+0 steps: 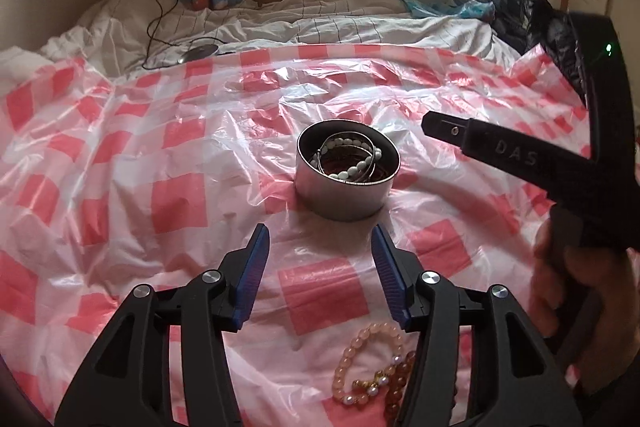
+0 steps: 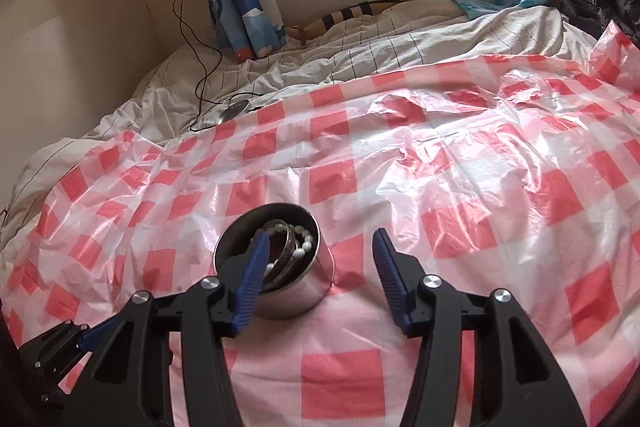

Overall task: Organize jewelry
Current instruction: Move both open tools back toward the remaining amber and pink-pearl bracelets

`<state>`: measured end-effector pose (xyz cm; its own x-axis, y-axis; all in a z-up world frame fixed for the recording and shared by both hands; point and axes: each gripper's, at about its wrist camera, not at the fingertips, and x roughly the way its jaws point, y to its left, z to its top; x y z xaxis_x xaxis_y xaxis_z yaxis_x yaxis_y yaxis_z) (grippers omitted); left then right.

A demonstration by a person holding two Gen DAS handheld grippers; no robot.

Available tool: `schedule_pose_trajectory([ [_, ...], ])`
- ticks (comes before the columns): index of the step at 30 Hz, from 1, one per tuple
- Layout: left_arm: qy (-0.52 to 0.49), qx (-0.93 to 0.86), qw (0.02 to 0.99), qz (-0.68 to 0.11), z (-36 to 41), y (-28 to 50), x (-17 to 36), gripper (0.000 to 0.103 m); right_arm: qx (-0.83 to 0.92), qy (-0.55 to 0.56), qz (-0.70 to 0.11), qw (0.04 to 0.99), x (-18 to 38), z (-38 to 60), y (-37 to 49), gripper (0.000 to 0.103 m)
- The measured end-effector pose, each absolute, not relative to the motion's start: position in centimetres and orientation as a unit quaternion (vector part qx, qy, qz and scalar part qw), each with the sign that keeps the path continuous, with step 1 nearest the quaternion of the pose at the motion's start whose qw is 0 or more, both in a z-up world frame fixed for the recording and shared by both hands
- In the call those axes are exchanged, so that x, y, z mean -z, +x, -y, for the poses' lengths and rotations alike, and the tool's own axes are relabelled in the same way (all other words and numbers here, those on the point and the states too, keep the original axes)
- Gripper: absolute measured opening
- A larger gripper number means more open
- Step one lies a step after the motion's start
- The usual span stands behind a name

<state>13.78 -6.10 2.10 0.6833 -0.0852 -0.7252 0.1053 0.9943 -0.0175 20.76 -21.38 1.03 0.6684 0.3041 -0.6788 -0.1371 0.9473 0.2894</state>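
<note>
A round steel tin point(image 1: 347, 187) stands on the red-checked plastic sheet point(image 1: 160, 155), holding a white bead bracelet point(image 1: 352, 169) and metal bangles. My left gripper point(image 1: 320, 233) is open just short of the tin, nothing between its blue pads. Under it lie peach bead bracelets point(image 1: 368, 367) with pearls and amber beads. The right gripper's body point(image 1: 560, 163) reaches in from the right, held by a hand point(image 1: 576, 287). In the right wrist view my right gripper point(image 2: 320, 239) is open and empty; its left fingertip overlaps the tin point(image 2: 280, 279).
White rumpled bedding point(image 2: 360, 59) lies beyond the sheet, with a black cable point(image 2: 200, 39) and a round charger point(image 2: 236, 111) on it. Curtains and a window stand at the back wall. Dark clothing point(image 1: 516, 15) is piled at the far right.
</note>
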Motion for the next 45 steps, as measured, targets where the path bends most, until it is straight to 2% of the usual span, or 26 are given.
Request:
schedule_pose_trajectory([
  [3,0.061,0.037,0.921,-0.382,6.7,11.9,-2.3,0.058,-0.125,0.113,-0.395,0.903,-1.2,22.3,17.5,0.064],
  [13,0.113,0.025,0.93,-0.35,6.4,7.4,-3.7,0.065,-0.137,0.088,-0.429,0.889,0.0,22.2,10.1,0.067],
  [22,0.12,0.011,0.936,-0.331,5.2,6.5,-4.7,0.068,-0.154,0.05,-0.444,0.881,1.1,20.0,9.3,0.069],
  [45,0.14,0.034,0.935,-0.325,7.0,6.3,-4.5,0.072,-0.174,0.03,-0.461,0.87,1.6,18.9,9.1,0.075],
])
